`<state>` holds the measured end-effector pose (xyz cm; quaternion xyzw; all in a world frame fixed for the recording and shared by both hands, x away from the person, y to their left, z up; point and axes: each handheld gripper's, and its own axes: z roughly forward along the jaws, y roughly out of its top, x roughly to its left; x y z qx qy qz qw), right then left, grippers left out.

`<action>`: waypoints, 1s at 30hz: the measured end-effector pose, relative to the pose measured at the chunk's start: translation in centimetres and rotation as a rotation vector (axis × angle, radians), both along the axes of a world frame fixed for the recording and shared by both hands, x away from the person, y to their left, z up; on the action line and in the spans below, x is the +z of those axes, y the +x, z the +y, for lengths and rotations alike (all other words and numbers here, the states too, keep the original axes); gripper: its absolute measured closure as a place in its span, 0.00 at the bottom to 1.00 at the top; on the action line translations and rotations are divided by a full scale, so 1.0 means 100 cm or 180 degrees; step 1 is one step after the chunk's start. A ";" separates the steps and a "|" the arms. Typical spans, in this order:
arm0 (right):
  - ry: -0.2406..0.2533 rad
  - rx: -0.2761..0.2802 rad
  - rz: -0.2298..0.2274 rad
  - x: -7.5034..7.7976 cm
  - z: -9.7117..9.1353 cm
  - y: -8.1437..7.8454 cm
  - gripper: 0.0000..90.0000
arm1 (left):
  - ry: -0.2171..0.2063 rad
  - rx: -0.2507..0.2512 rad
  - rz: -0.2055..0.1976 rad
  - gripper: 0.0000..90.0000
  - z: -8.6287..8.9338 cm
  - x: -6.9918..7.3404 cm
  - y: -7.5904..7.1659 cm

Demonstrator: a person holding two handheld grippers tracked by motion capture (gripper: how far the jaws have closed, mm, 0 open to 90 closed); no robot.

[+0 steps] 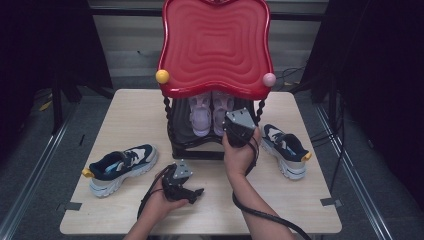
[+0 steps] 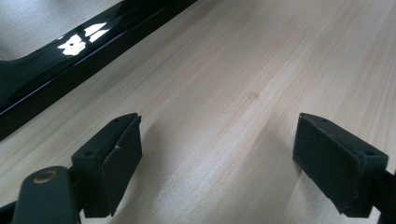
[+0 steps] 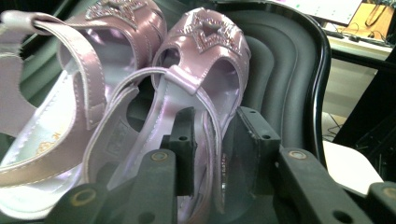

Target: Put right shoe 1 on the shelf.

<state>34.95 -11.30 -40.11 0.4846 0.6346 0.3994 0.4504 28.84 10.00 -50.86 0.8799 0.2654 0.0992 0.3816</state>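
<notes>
right gripper view: right gripper (image 3: 212, 140) seemingly straddles sandal (image 3: 196, 93) strap.

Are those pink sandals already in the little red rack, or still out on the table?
In. Both pink sandals sit side by side on the rack's lower black shelf, under its red top.

2 navy-and-white sneakers, one (image 1: 120, 167) left and one (image 1: 286, 147) right, lie on the wooden table (image 1: 135, 115).
</notes>
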 end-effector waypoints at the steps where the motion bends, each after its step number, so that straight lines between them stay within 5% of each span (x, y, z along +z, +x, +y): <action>1: 0.0014 0.0024 -0.0005 0.001 0.000 -0.001 0.75 | -0.0001 0.0000 0.0001 0.17 0.000 0.000 0.000; 11: 0.0002 0.0238 -0.0006 0.009 -0.003 -0.017 0.66 | 0.0013 0.0004 0.0004 0.17 0.000 0.000 0.000; 30: 0.0254 0.0766 0.0224 0.011 -0.016 -0.046 0.47 | 0.0007 0.0002 0.0001 0.17 0.000 0.000 0.000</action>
